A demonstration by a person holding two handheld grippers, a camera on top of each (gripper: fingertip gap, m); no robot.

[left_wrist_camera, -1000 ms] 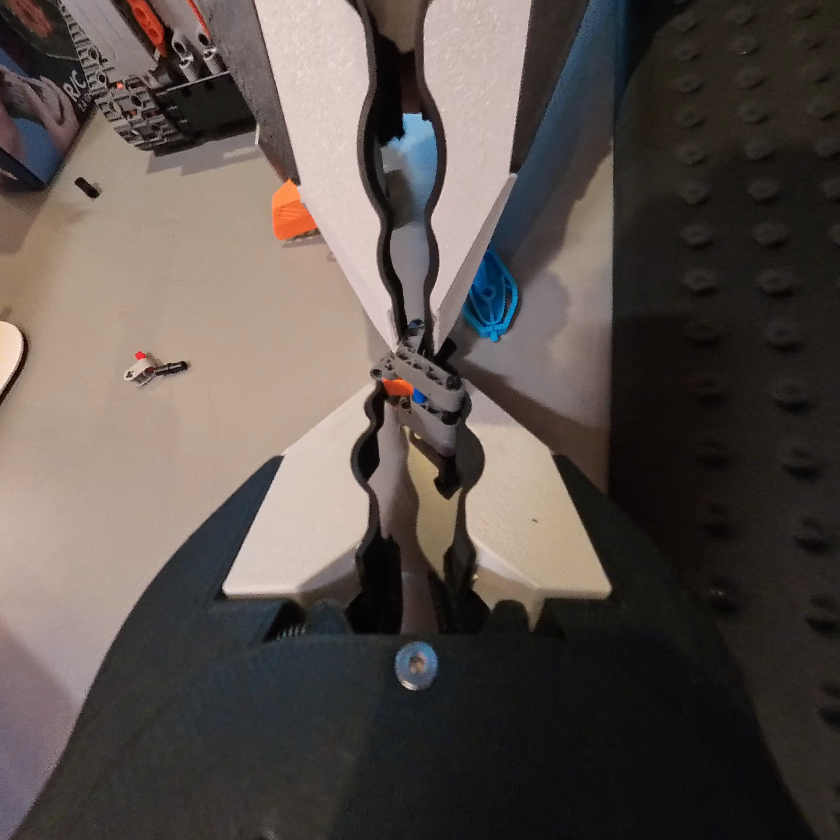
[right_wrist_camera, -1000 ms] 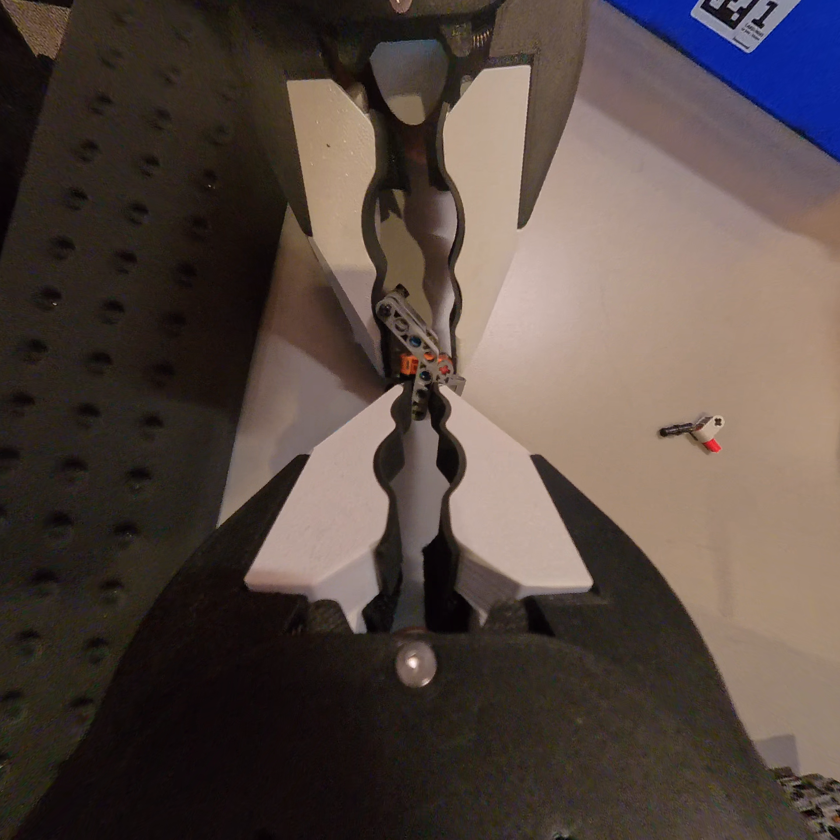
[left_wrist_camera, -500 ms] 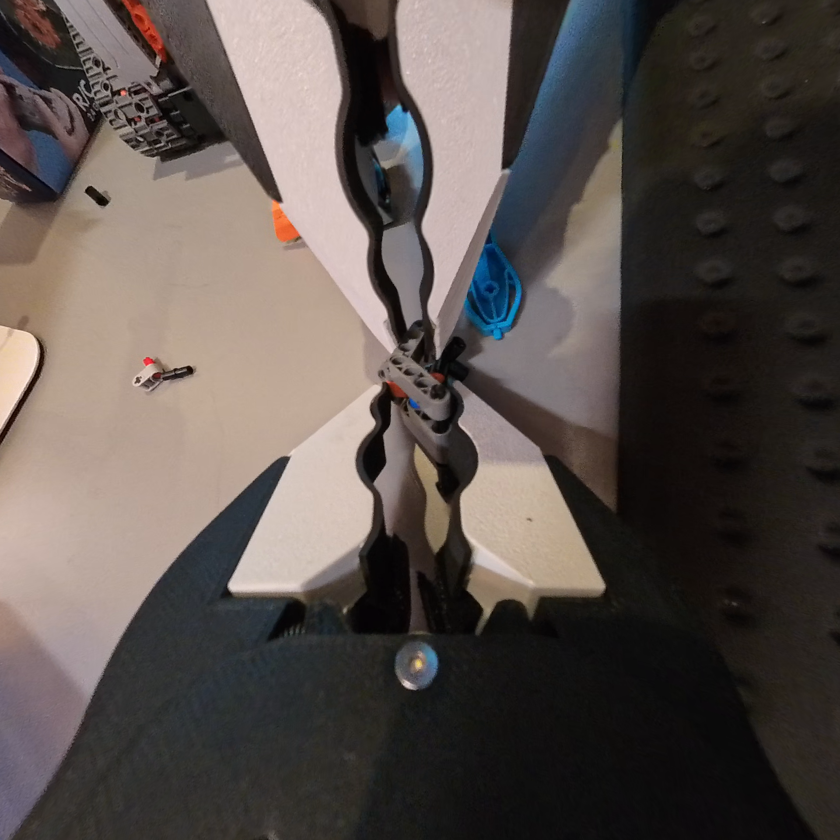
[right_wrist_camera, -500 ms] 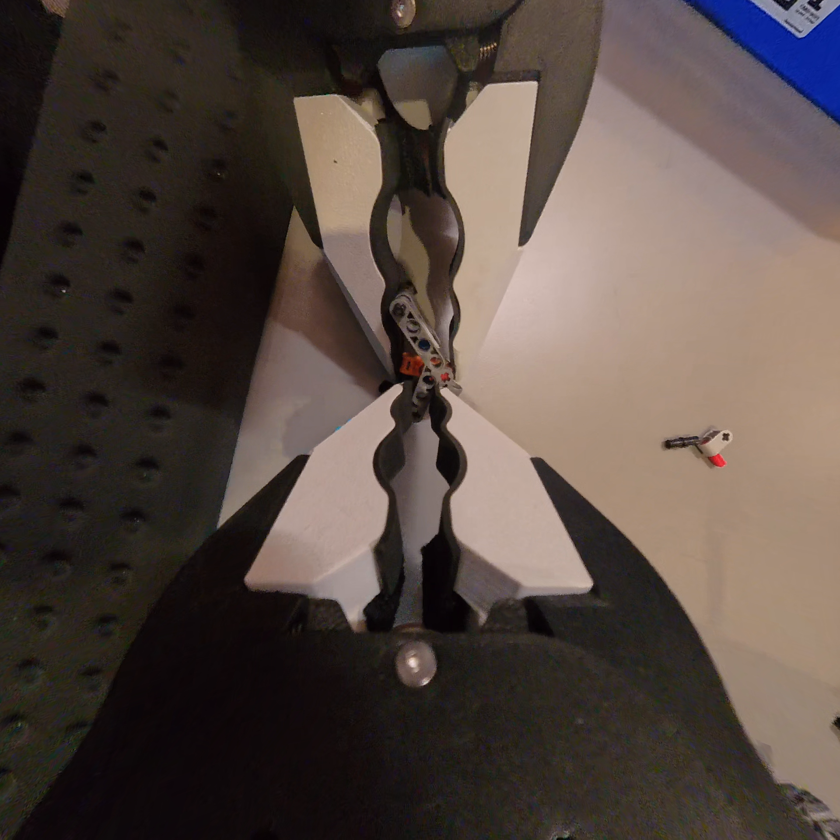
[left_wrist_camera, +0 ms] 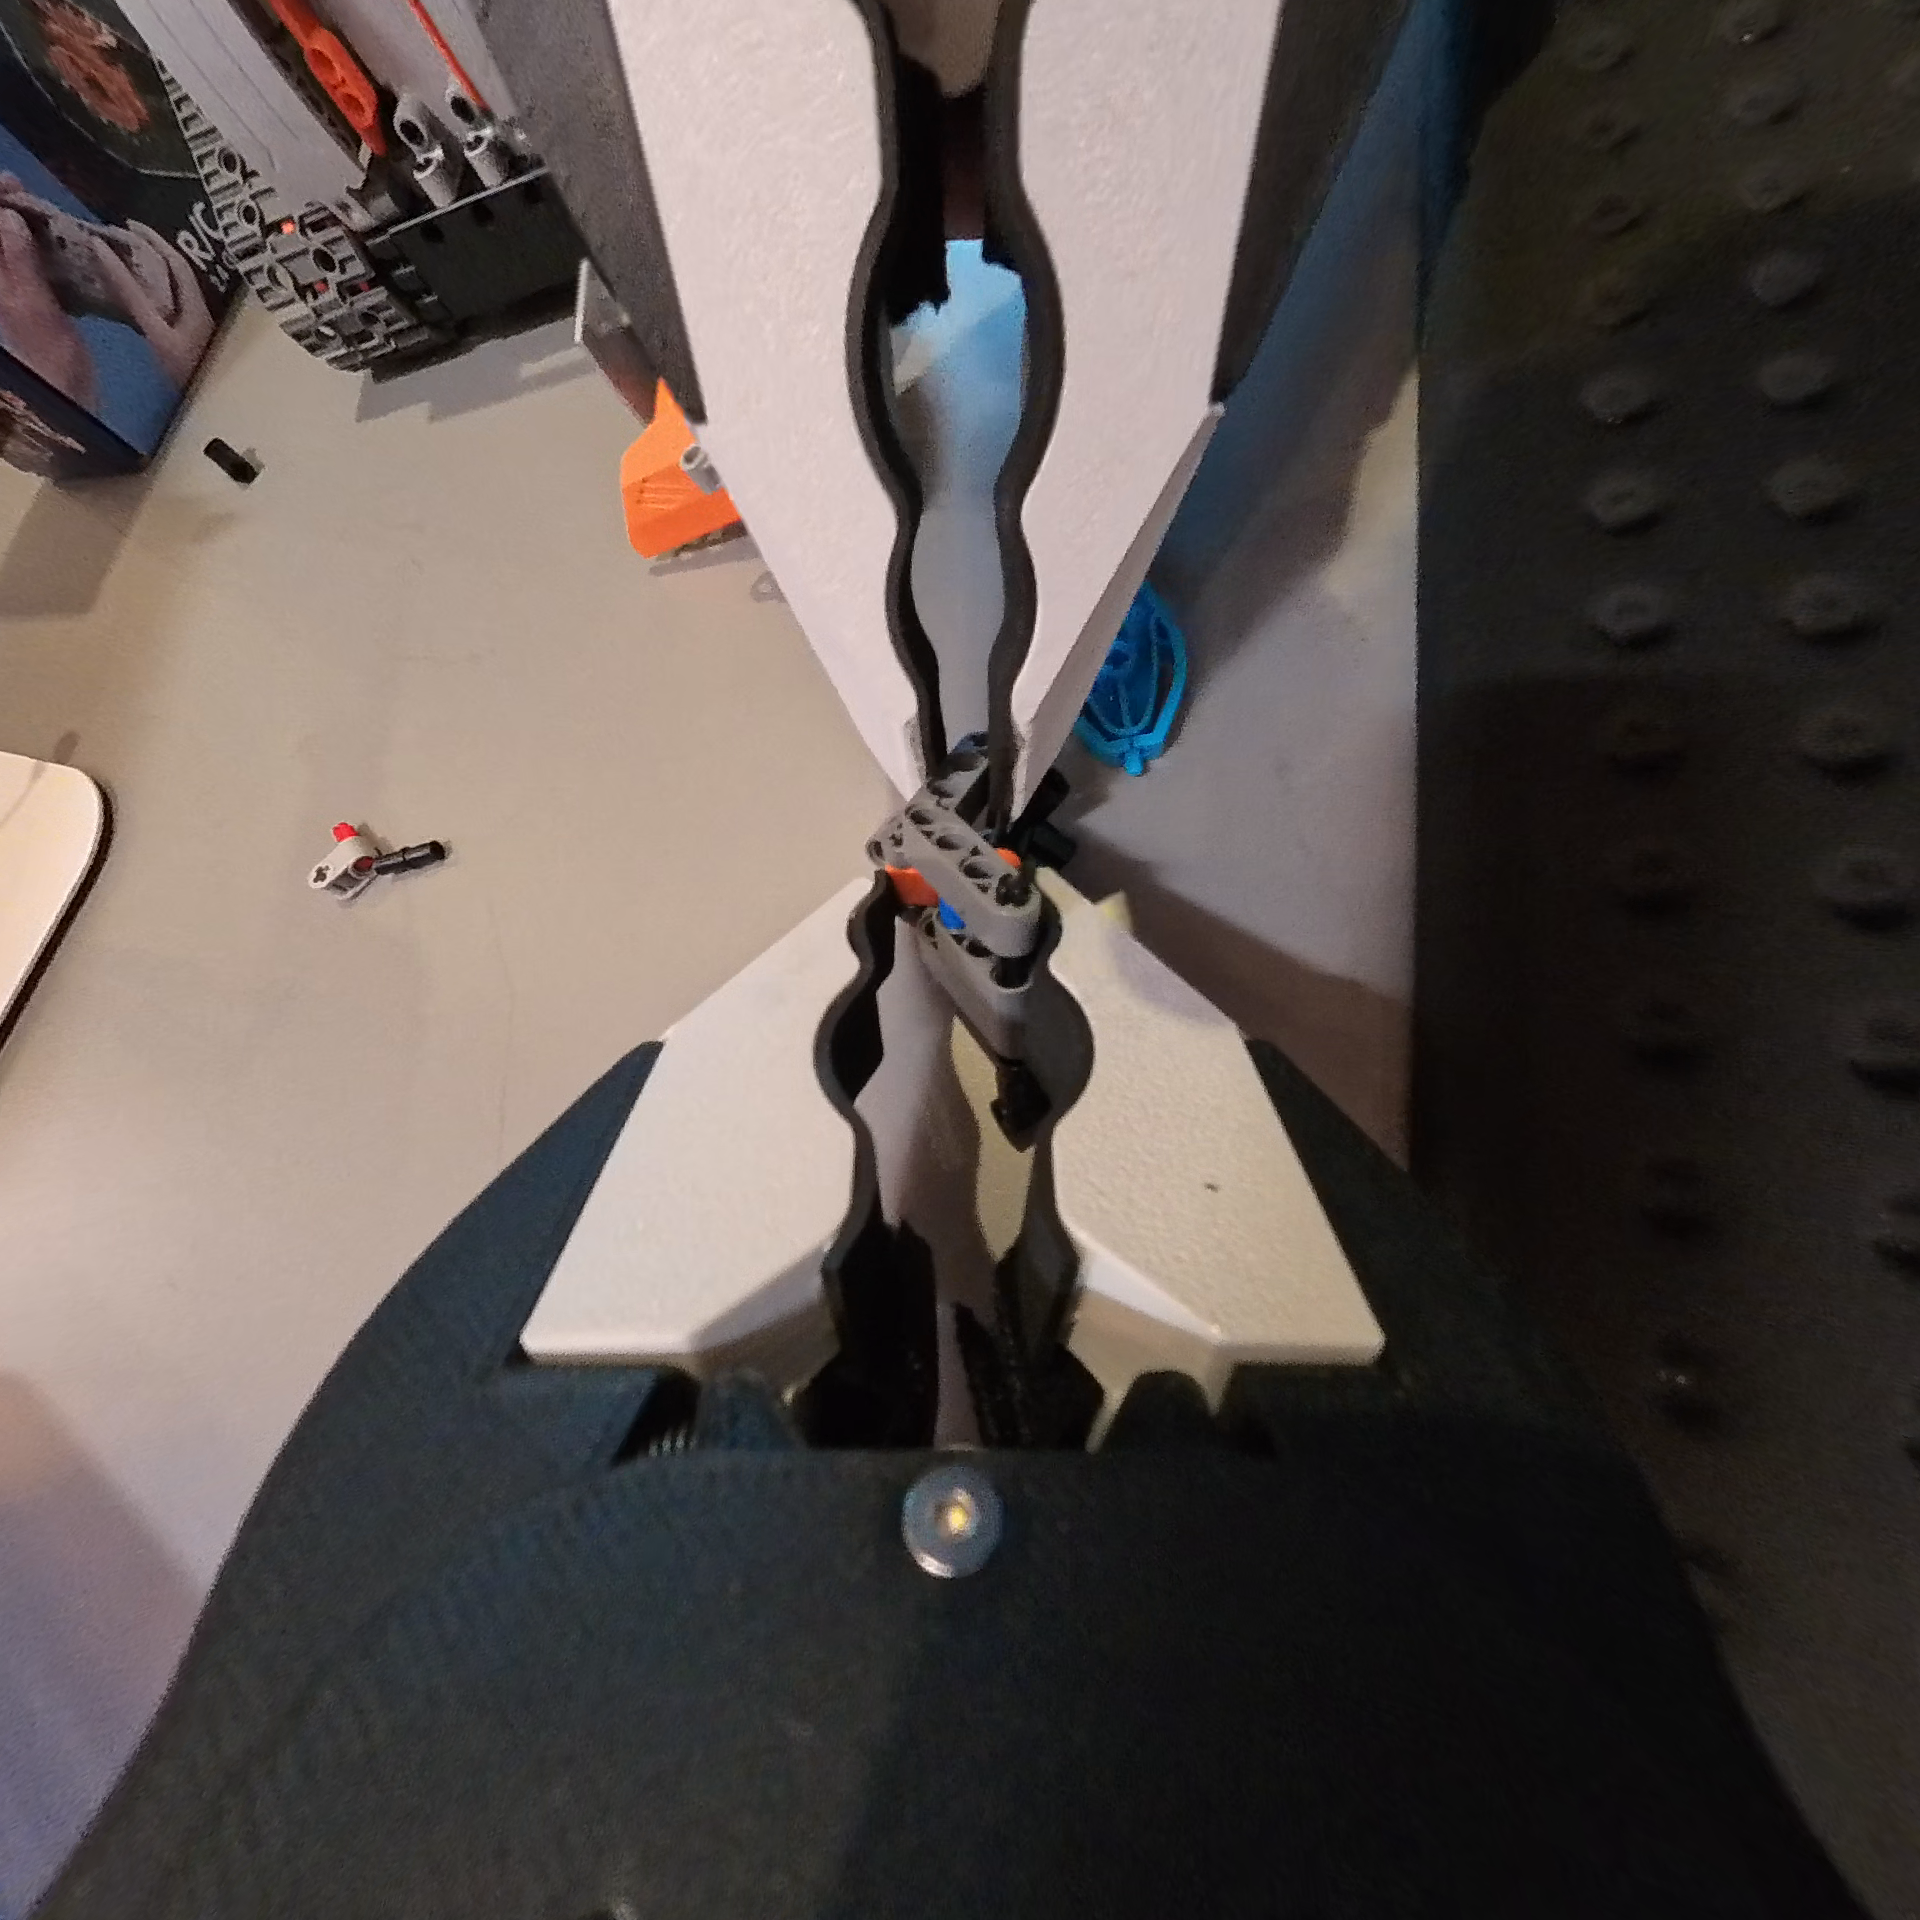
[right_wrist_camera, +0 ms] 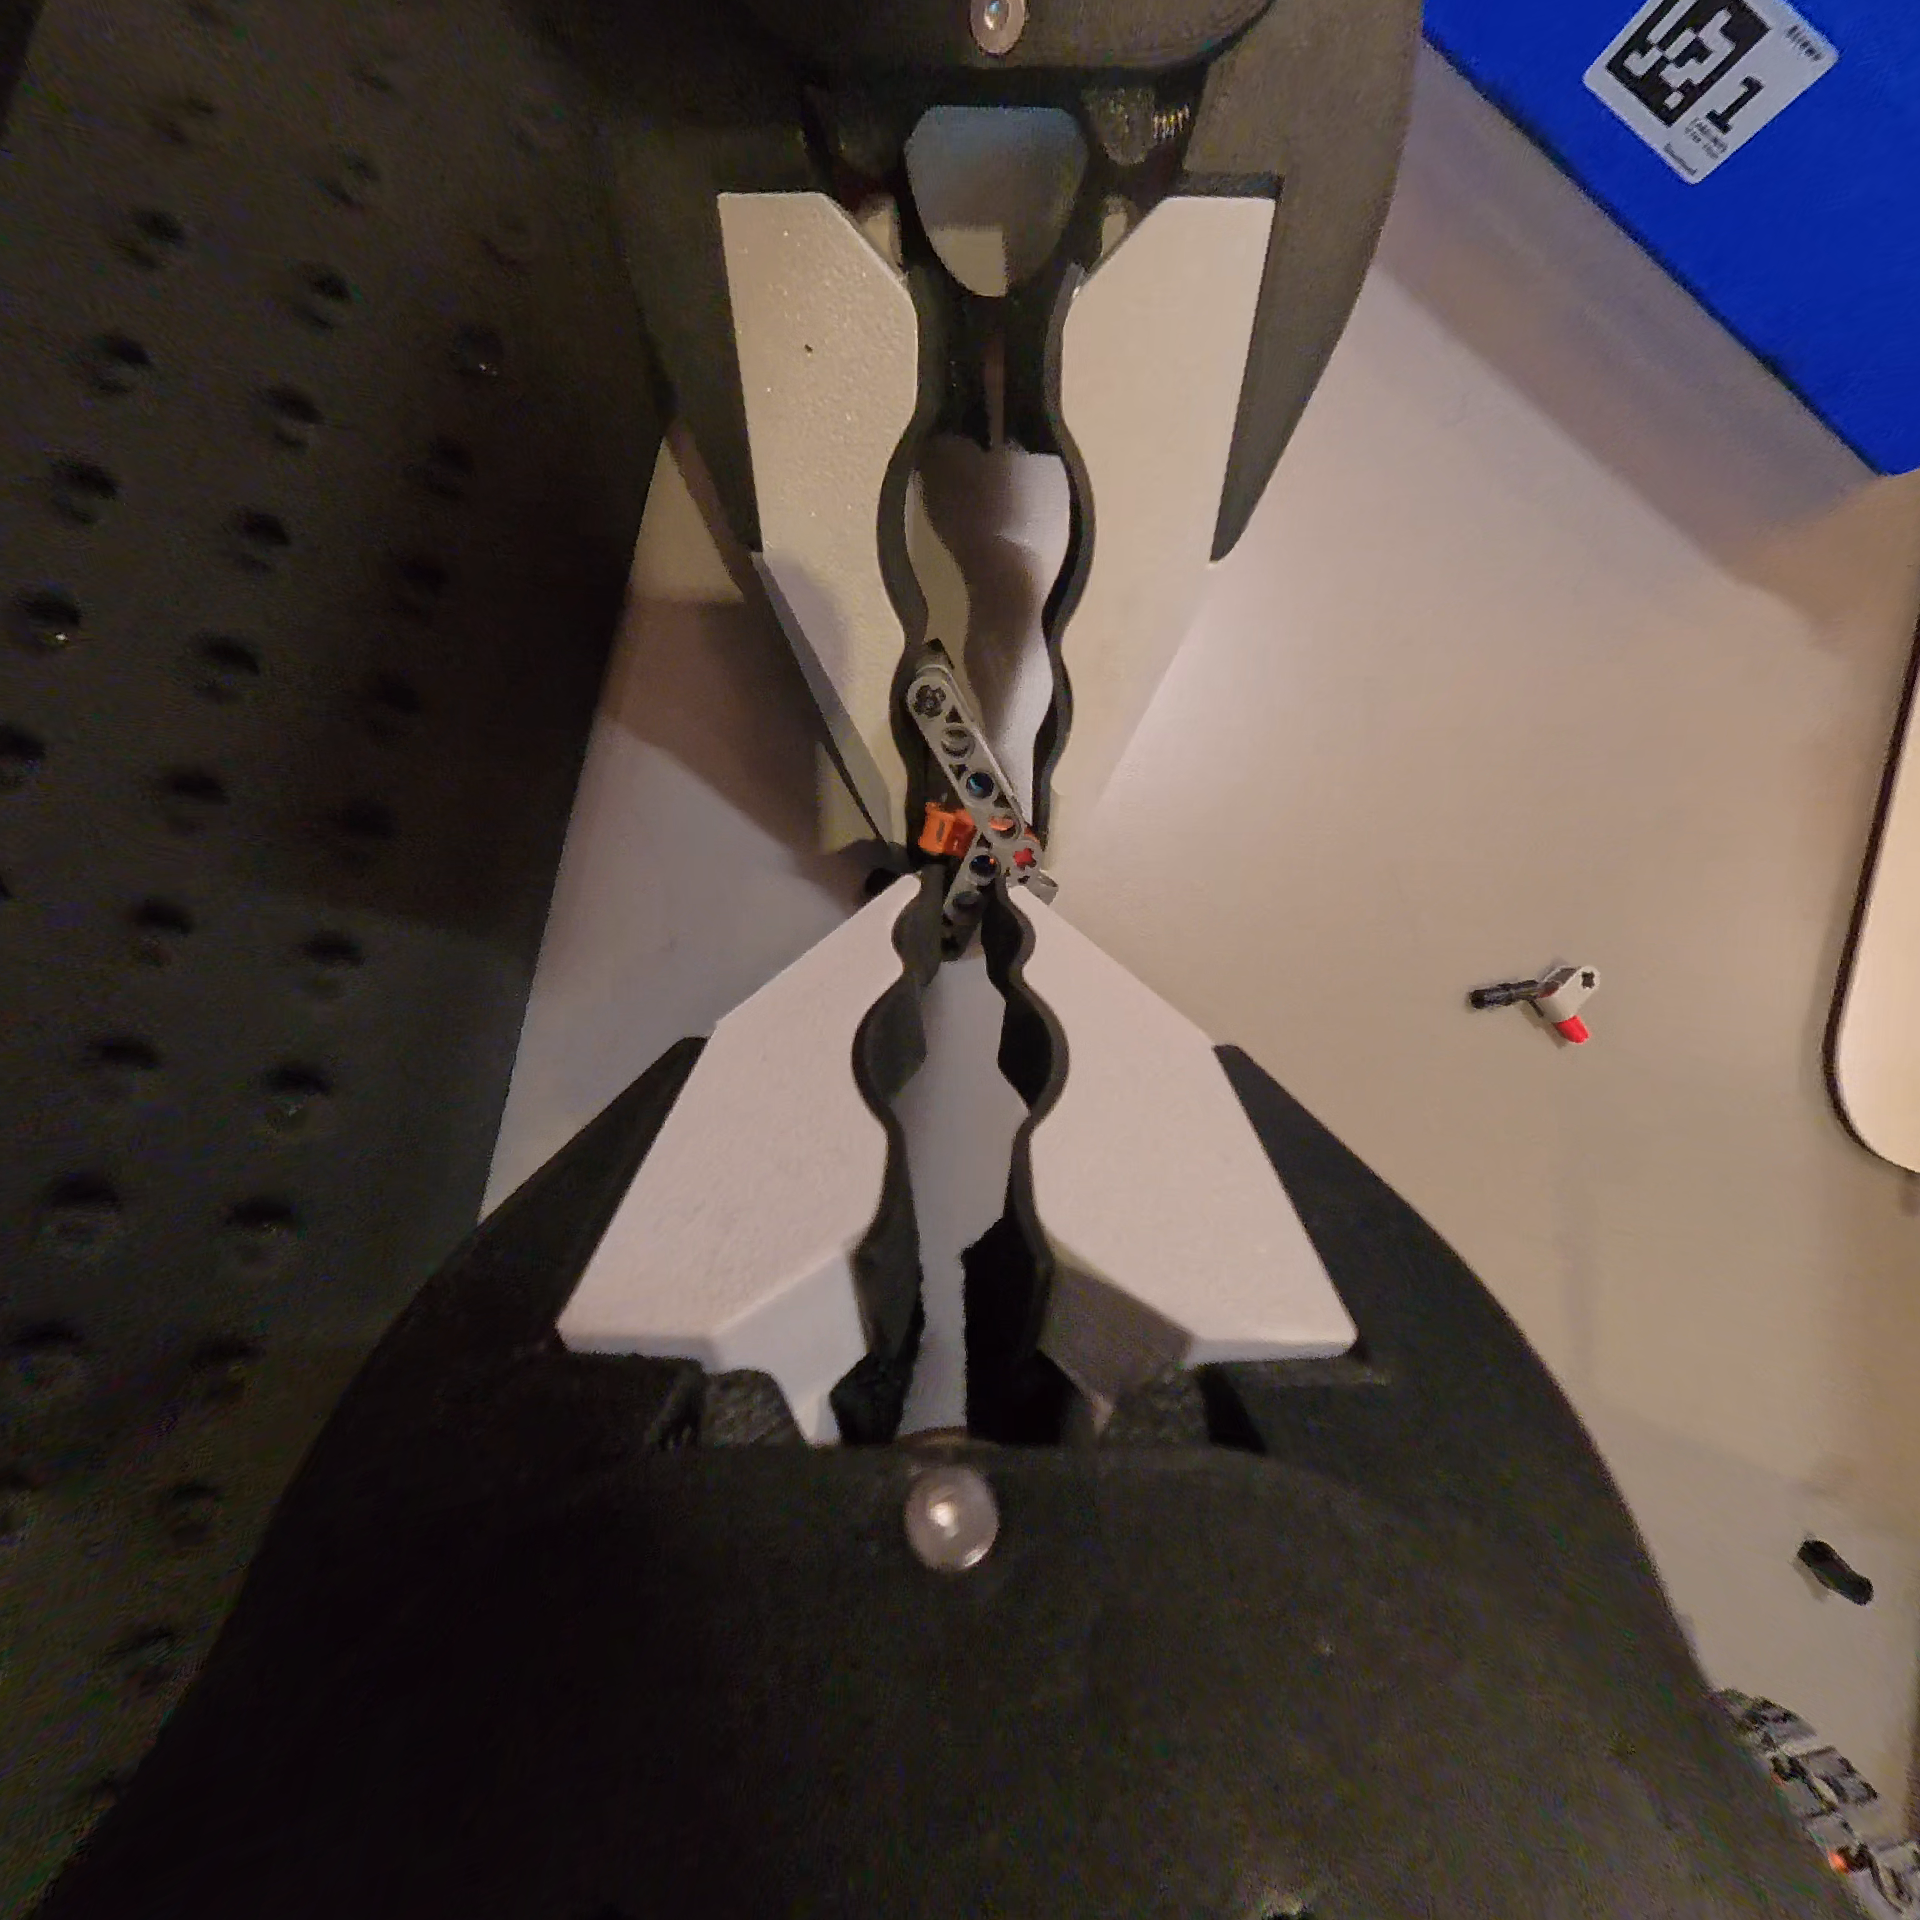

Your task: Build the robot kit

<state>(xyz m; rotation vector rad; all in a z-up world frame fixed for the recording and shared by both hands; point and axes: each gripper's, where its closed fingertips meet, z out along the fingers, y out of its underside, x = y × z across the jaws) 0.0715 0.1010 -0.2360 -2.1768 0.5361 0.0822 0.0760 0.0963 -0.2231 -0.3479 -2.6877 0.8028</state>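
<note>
A small grey beam assembly [left_wrist_camera: 966, 871] with orange and blue bits and black pins hangs between both grippers above the table. My left gripper [left_wrist_camera: 961, 920] is shut on its near end, with one grey beam running back between the black wavy pads. My right gripper [left_wrist_camera: 971, 758] comes in from the top, tip to tip with the left, and is shut on the far end. In the right wrist view my right gripper [right_wrist_camera: 956, 920] clamps the lower end of the assembly [right_wrist_camera: 966, 769]. The left gripper [right_wrist_camera: 971, 842] holds it from above.
A small white, red and black connector [left_wrist_camera: 358, 857] [right_wrist_camera: 1548, 997] lies on the beige table. An orange part [left_wrist_camera: 670, 499], a blue part [left_wrist_camera: 1138, 675], a black tracked model [left_wrist_camera: 353, 260] and a box [left_wrist_camera: 73, 312] stand behind. A black studded mat [left_wrist_camera: 1714, 727] [right_wrist_camera: 260, 623] borders the table. A blue box [right_wrist_camera: 1766, 260] lies at the right view's far right. Less than 4 cm separates the two grippers' tips. The black tracked model [left_wrist_camera: 353, 260] is about equally far from each gripper, around 25 cm.
Both grippers stay shut tip to tip on the assembly. The pair has shifted a little over the table and the grey beam has tilted slightly.
</note>
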